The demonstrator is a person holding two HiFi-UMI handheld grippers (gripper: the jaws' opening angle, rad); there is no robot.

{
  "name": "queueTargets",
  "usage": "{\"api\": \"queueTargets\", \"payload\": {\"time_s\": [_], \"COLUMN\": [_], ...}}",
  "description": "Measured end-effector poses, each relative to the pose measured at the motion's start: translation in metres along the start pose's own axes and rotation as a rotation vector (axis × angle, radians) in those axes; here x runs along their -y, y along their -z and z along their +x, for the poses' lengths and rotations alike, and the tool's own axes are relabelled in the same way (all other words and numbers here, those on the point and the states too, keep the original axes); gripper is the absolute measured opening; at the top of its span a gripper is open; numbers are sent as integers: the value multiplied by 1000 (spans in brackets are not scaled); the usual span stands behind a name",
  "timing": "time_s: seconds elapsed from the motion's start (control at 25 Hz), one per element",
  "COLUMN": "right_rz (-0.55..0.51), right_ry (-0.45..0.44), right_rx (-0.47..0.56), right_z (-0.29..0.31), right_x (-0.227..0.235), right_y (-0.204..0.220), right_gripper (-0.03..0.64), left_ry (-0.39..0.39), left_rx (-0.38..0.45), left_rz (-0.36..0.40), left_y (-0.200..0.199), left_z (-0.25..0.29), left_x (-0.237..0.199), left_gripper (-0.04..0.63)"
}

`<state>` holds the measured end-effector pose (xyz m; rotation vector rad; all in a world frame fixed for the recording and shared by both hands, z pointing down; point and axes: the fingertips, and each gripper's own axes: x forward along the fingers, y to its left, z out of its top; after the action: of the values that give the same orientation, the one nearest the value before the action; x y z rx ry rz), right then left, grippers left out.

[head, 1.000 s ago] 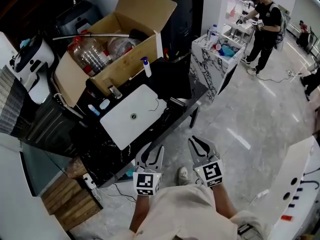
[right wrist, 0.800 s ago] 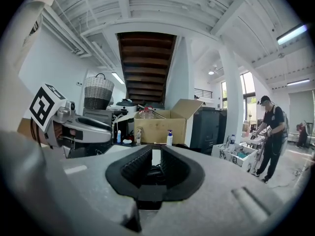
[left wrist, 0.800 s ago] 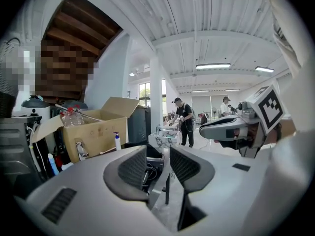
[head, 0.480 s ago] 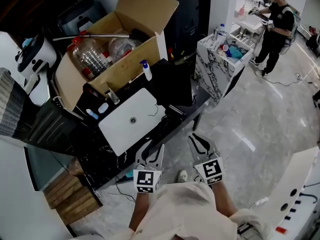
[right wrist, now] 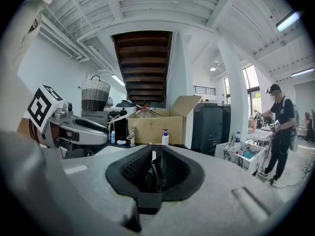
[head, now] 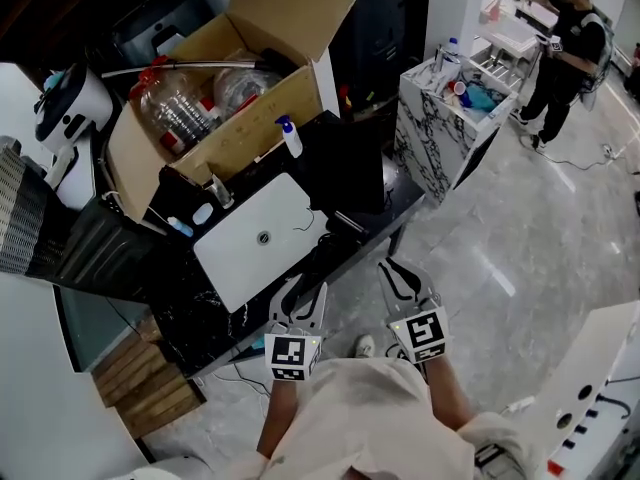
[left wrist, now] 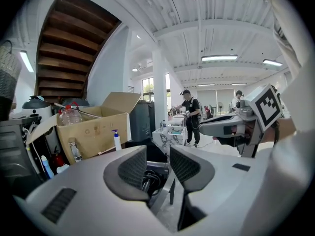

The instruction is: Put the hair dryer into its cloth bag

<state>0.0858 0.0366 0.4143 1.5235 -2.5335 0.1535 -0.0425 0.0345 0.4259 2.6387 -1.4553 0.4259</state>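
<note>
A white cloth bag (head: 250,243) lies flat on the black table (head: 190,313). To its right, near the table's front edge, lies the black hair dryer (head: 320,256) with its coiled cord; the cord (left wrist: 146,179) shows beyond the left jaws. My left gripper (head: 318,296) hovers just short of the table edge, shut and empty. My right gripper (head: 388,268) hangs beside it over the floor, jaws close together with nothing held. In the right gripper view the dryer (right wrist: 157,175) sits dark beyond the jaws.
A cardboard box (head: 230,118) with plastic bottles stands at the table's back, a spray bottle (head: 290,136) before it. A marble-patterned stand (head: 445,128) is to the right, a person (head: 568,38) beyond it. A woven basket (head: 22,218) and a white appliance (head: 68,103) are on the left.
Both grippers have come nearer the table's front edge, side by side. Their jaws look the same as before.
</note>
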Motion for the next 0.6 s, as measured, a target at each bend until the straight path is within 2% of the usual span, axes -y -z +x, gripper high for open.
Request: {"api": "queueTargets", "payload": {"time_s": [0.32, 0.6], "right_rz": [25, 1], "right_ry": [0, 31], "right_rx": [-2, 13], "right_z": [6, 16], "right_x": [9, 18], "right_y": [4, 3], "right_gripper": [38, 38], "left_ry": [6, 27], "left_rx": [4, 11], "left_rz": [5, 4], "left_y": [-4, -4], "left_z": [12, 32], "left_x": [0, -10], "left_gripper": [146, 146]}}
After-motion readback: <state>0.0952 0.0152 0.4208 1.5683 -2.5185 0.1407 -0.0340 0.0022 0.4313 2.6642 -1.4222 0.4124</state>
